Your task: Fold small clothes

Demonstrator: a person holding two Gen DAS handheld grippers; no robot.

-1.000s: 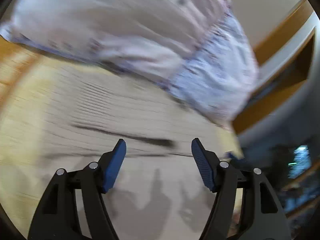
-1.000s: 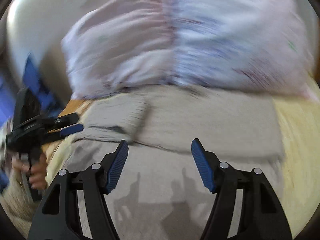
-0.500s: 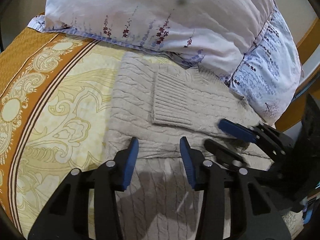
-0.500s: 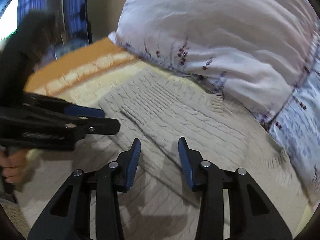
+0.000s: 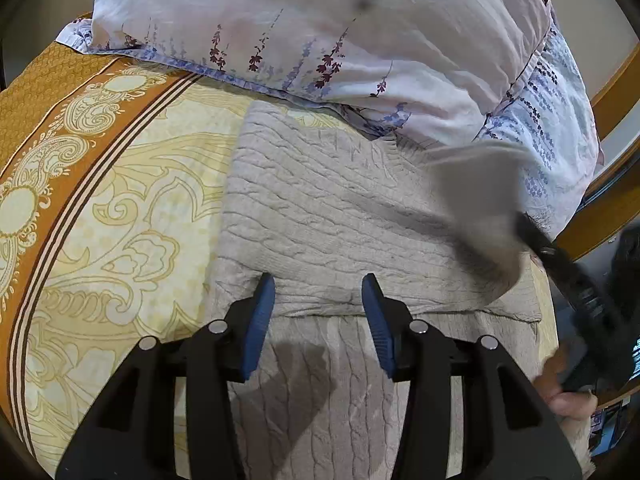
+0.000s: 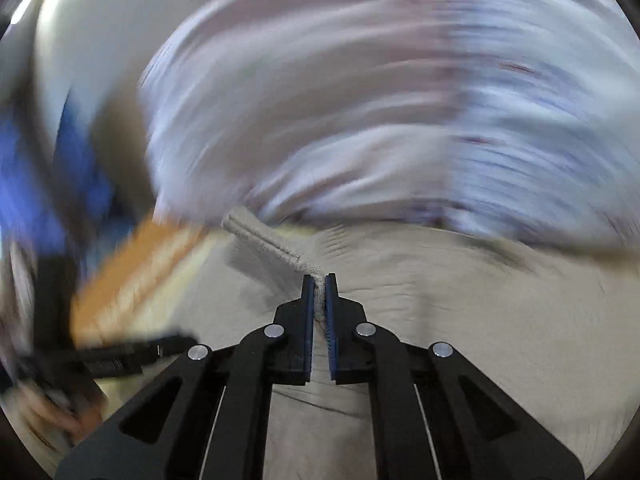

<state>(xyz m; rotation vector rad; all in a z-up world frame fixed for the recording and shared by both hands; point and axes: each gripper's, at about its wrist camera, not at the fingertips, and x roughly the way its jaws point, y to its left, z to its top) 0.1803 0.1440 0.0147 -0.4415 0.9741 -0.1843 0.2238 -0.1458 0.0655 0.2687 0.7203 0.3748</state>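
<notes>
A beige cable-knit sweater (image 5: 320, 216) lies flat on the bed, its top edge against the pillow. My left gripper (image 5: 318, 300) is open and hovers just above a fold edge of the sweater, holding nothing. My right gripper (image 6: 319, 280) is shut on the sweater's ribbed sleeve cuff (image 6: 264, 240) and holds it lifted above the body of the sweater (image 6: 460, 300). In the left wrist view the lifted sleeve (image 5: 476, 192) shows as a blurred grey flap at the right, with the right gripper's black body (image 5: 568, 276) behind it.
A white floral pillow (image 5: 320, 28) lies along the far side of the sweater. The bedsheet (image 5: 100, 200) is yellow with an orange patterned border on the left. A wooden bed frame (image 5: 612, 76) runs along the right edge. The right wrist view is strongly motion-blurred.
My right gripper has shut on the sleeve cuff and swung it up and to the right off the sweater. My left gripper has stayed open and shifted only slightly.
</notes>
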